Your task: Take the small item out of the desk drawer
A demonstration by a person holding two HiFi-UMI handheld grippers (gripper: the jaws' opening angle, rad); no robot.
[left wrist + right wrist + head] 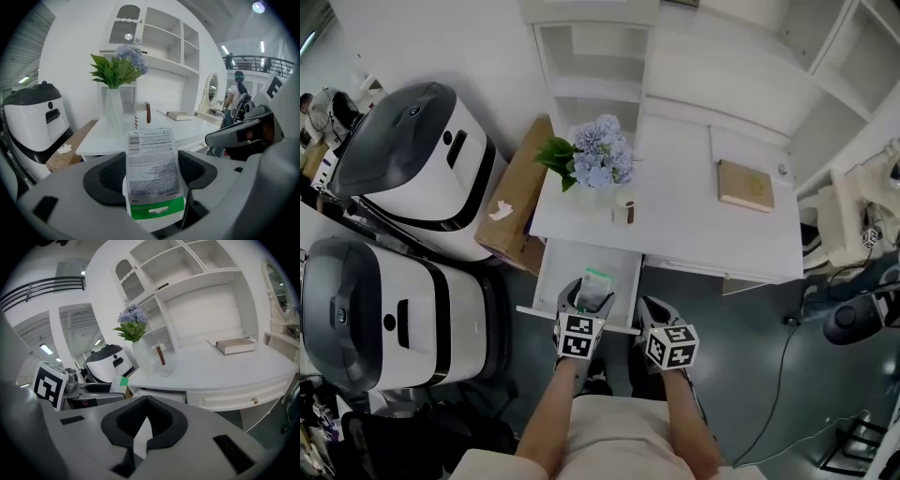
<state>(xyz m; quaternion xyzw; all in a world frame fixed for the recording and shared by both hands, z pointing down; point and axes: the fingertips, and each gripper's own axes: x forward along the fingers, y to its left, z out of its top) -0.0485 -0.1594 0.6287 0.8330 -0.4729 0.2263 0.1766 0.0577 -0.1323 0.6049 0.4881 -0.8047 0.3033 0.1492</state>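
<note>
The left claw (589,302) is closed on the packet (152,173), a flat white pouch with a barcode at the top and a green band at the bottom. The jaws pinch it at the green end, so most of it stands free above them, upright and facing the camera. In the head view the packet (598,281) hangs over the front part of the open drawer (567,258). It seems to be lifted off the drawer's floor, but the pictures do not show whether it has cleared the drawer's front. The right claw (653,312) is just beside the left one, in front of the drawer, with its jaws together and nothing between them.

The take-out looks nearly done, and what is left is to bring the packet back towards the person.

- **Slipping:** the hold is the main risk. The pouch is thin and probably smooth, and it is gripped at one end only, so a quick pull could make it swing or slide out and fall back into the drawer or onto the floor.
- **Catching:** if the left claw rises while forward, the free top could catch under the edge of the table (694,202). If it comes back too low, the claw could strike the drawer's front.
- **Crowding:** the claws are close, so a sideways move could knock one against the other.
- **Other things:** the vase (592,195) and jar (624,210) stand near the table's edge above the drawer, so a jolt to the table might disturb them.
</note>
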